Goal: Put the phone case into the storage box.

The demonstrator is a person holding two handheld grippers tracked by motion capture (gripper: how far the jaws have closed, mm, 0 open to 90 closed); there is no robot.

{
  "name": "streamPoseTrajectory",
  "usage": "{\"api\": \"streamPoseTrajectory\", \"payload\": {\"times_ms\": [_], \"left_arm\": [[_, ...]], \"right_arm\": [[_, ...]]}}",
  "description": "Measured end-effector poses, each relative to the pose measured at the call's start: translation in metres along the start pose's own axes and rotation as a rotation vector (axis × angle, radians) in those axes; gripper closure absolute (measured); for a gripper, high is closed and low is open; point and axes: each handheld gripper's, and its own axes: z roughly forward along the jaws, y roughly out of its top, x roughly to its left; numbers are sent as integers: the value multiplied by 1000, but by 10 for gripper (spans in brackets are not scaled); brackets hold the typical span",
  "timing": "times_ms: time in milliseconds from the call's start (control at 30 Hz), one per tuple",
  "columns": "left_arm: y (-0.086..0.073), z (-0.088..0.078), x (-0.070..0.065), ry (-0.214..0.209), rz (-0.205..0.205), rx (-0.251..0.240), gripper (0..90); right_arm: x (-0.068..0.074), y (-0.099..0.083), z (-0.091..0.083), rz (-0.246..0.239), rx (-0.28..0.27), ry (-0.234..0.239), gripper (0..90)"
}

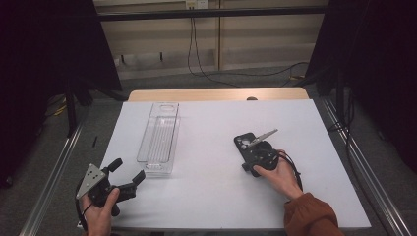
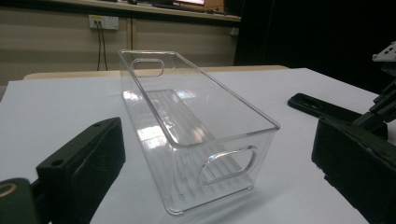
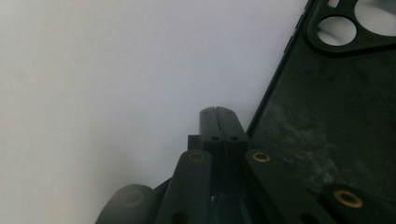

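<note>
Phone case lay flat on the white table in the high view, right of centre, its camera cutout at the far end and its long axis running from about 11 o'clock down to 5. The right gripper sat over the case's near end, so the tips themselves were hidden there. At 9 o'clock from the case, well apart, stood a clear bin, long axis nearly 12 to 6. The left gripper waited at the near left corner, jaws spread and holding nothing.

In the left gripper view, the bin stood between the two spread jaws and apart from both, its handle slot facing the camera; the case lay at 3 o'clock of it.

In the right gripper view, the jaws were pressed together with nothing between them, tips just beside the case's long edge on bare table, cutout toward 1 o'clock.

To lift the case well, I judge the jaws should part, straddle that thin edge squarely across the short axis, and tip it up gently so it does not skid.
</note>
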Motion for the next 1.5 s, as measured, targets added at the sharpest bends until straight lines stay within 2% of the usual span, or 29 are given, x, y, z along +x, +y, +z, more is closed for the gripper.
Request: {"api": "streamPoseTrajectory", "payload": {"times_ms": [300, 500, 667, 767, 933, 1033, 1167, 1433, 1500], "left_arm": [[0, 0, 0, -5, -4, 0, 28], [0, 0, -1, -4, -5, -1, 28], [0, 0, 0, -4, -2, -1, 28], [0, 0, 0, -4, -3, -1, 28], [0, 1, 0, -4, -4, -1, 28], [0, 0, 1, -5, -1, -1, 28], [1, 0, 1, -2, -4, -5, 28], [1, 0, 1, -3, -4, -4, 28], [1, 1, 1, -4, -6, -4, 28]], "right_arm": [[2, -5, 0, -14, -45, -14, 900], [4, -5, -11, -20, -145, 20, 900], [8, -7, -24, -41, -235, 24, 780], [10, -7, -28, -49, -276, 23, 650], [16, -6, -32, -82, -324, -16, 410], [17, -6, -33, -75, -355, -42, 214], [16, -8, -39, -76, -367, -51, 43], [3, -15, -54, 1, -393, -131, 66], [-2, -16, -56, 12, -377, -146, 72]]}}
